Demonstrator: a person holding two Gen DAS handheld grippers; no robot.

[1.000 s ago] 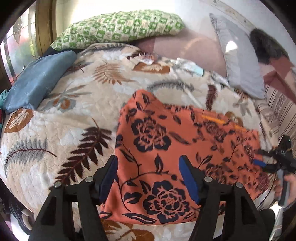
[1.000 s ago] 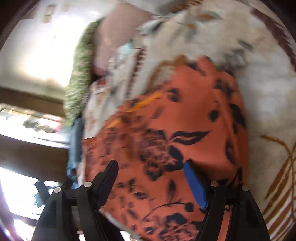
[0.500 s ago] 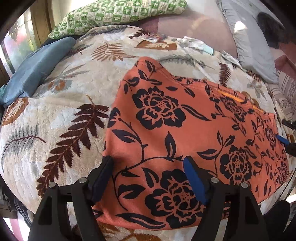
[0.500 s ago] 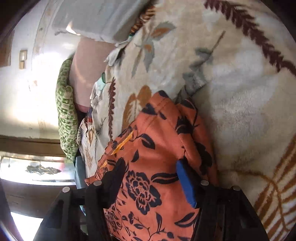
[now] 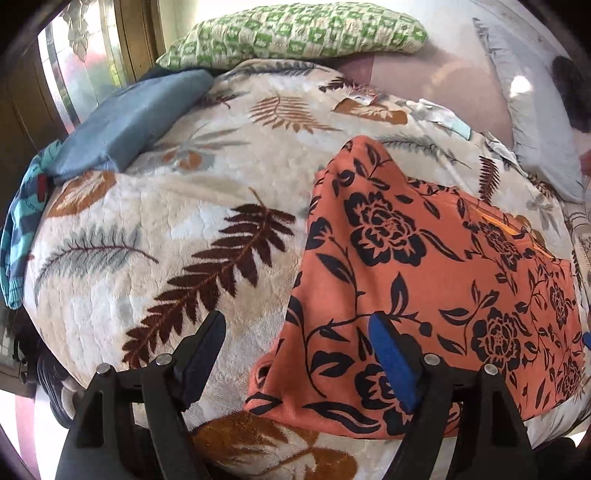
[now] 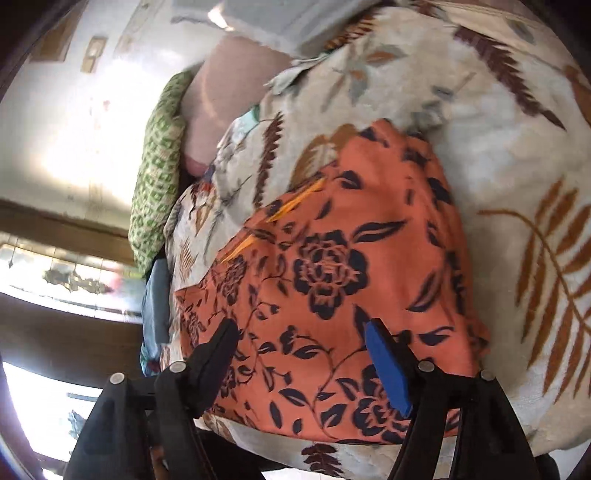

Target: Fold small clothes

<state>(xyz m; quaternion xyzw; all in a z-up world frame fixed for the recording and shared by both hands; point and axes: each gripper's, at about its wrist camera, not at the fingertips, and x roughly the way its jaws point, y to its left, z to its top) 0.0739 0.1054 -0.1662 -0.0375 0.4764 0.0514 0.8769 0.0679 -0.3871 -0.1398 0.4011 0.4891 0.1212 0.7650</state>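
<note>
An orange garment with black flowers (image 5: 424, 277) lies spread flat on the leaf-patterned blanket (image 5: 166, 221). My left gripper (image 5: 297, 319) hovers open over the garment's near left edge; its left finger is above bare blanket and its blue-padded right finger above the cloth. In the right wrist view the same garment (image 6: 351, 240) fills the middle, with a folded edge on its right side. My right gripper (image 6: 302, 325) hangs above its near end with the jaws opening. The cloth lies below the fingers and no pad presses on it.
A green checked pillow (image 5: 295, 33) and a grey pillow (image 5: 528, 110) lie at the head of the bed. A folded blue cloth (image 5: 129, 122) and a teal striped cloth (image 5: 22, 221) sit at the left edge by a window. Small papers (image 5: 439, 114) lie beyond the garment.
Both grippers' jaws have widened. The left gripper slid left, so the garment's left edge now sits between its fingers. The right gripper lifted back from the cloth, which now shows more fully.
</note>
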